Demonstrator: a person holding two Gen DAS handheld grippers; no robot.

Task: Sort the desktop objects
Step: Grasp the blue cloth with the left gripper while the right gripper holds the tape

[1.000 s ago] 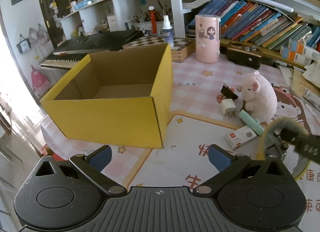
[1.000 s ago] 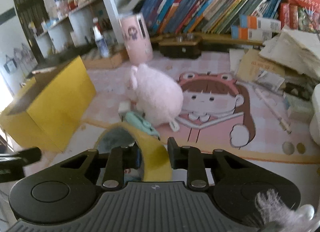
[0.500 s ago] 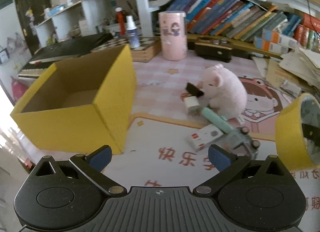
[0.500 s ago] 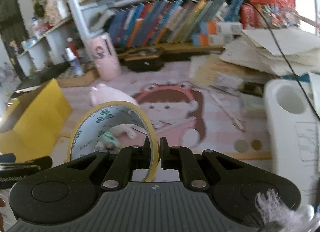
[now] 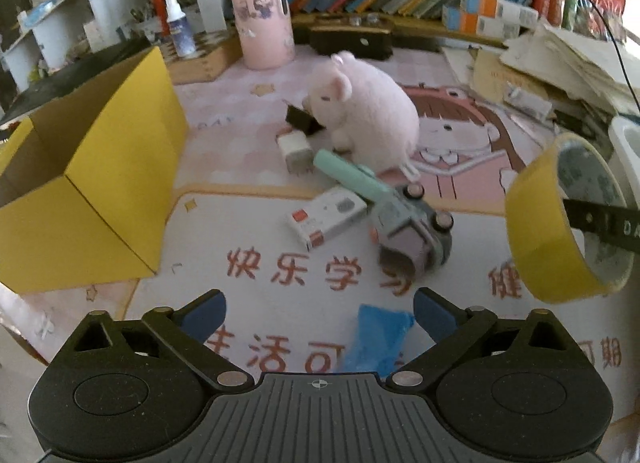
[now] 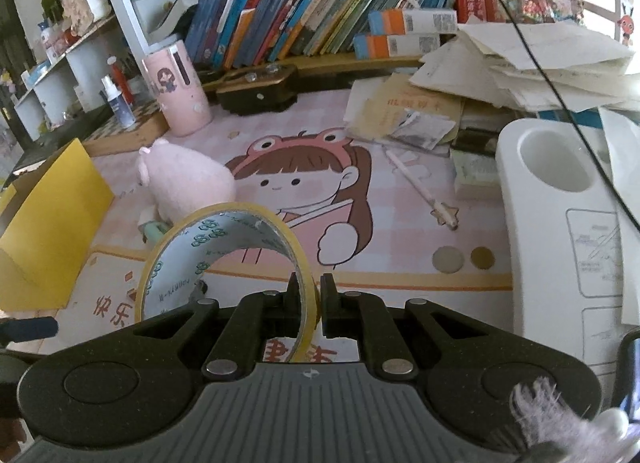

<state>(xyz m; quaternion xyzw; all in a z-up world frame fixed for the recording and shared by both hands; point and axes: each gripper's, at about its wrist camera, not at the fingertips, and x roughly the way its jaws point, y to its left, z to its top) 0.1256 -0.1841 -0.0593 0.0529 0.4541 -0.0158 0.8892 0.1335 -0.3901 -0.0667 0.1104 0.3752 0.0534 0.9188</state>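
R claw grips tape roll | L claw wide, closing, prob. empty

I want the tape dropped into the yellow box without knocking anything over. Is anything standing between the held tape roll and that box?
Nothing tall blocks the way. The right gripper is shut on the tape roll, held above the mat. Between it and the yellow box lie only low things: a toy car and a small white box. The plush pig sits further back.

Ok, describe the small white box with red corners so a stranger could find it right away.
Start at the pink plush pig on the desk mat. In front of it lies a mint green tube; the white box lies flat against its near side. Only it has red-orange corner marks.
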